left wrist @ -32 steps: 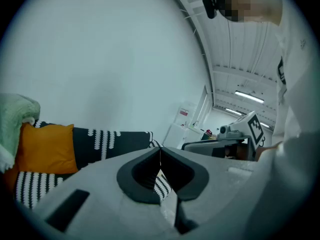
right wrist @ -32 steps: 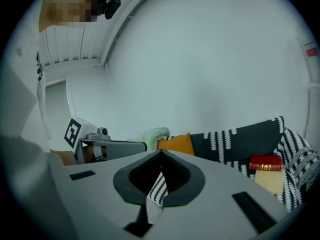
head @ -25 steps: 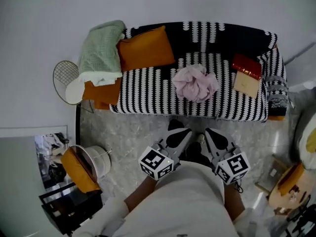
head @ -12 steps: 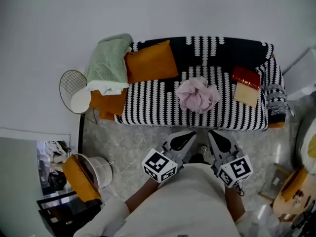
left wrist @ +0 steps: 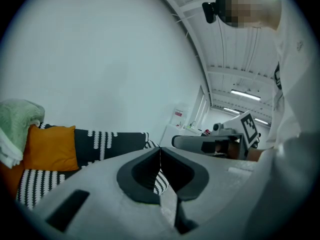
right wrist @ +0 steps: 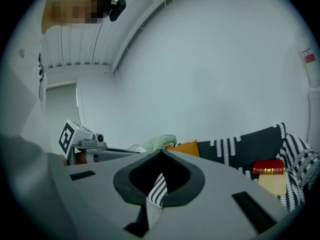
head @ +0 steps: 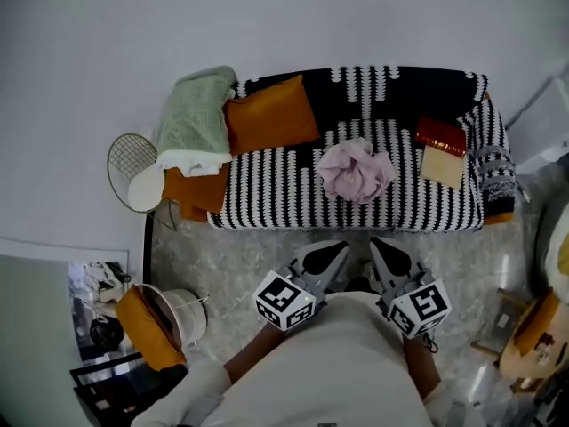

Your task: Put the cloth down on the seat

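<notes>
We hold the left gripper [head: 336, 251] and the right gripper [head: 380, 249] side by side above the pale floor [head: 240, 247], both pointing toward twelve o'clock at the black-and-white sofa [head: 276, 185]. Each pair of jaws is pressed fully together, with nothing caught between them.

The pink cloth [head: 356, 172] lies crumpled near the middle of the striped seat, at twelve o'clock from the grippers and well apart from them.

At ten o'clock from the cloth an orange cushion [head: 271, 114] leans against the sofa back. A pale green blanket [head: 196, 118] is draped over the arm beside that cushion. At two o'clock from the cloth a red book [head: 442, 137] lies on the seat, touching a tan block [head: 442, 166] just below it.
</notes>
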Available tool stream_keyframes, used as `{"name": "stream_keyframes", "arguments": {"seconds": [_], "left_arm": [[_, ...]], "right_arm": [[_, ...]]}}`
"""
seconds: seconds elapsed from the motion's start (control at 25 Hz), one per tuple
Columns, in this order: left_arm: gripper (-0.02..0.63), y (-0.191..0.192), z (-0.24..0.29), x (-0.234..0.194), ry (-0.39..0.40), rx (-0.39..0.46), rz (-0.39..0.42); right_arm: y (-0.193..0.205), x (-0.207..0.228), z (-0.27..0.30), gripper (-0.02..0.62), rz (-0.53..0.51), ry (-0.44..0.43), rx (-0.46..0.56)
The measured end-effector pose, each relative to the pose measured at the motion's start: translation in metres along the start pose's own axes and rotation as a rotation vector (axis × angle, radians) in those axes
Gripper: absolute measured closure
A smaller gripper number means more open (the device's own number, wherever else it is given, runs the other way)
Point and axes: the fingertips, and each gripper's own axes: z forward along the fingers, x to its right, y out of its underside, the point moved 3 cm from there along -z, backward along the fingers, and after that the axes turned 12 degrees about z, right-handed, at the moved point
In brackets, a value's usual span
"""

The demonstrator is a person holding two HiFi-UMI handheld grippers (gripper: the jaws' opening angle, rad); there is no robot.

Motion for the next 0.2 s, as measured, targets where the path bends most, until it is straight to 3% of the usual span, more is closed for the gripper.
{"name": "stream_keyframes", "arguments": {"seconds": [0.2], "left_arm": [[0.594,-0.0037,0.0040,0.0036,0.009,0.007,0.013]], "right_arm": [[0.0009,-0.0014,-0.0003,0.588,-0.017,-0.008,-0.008]]}}
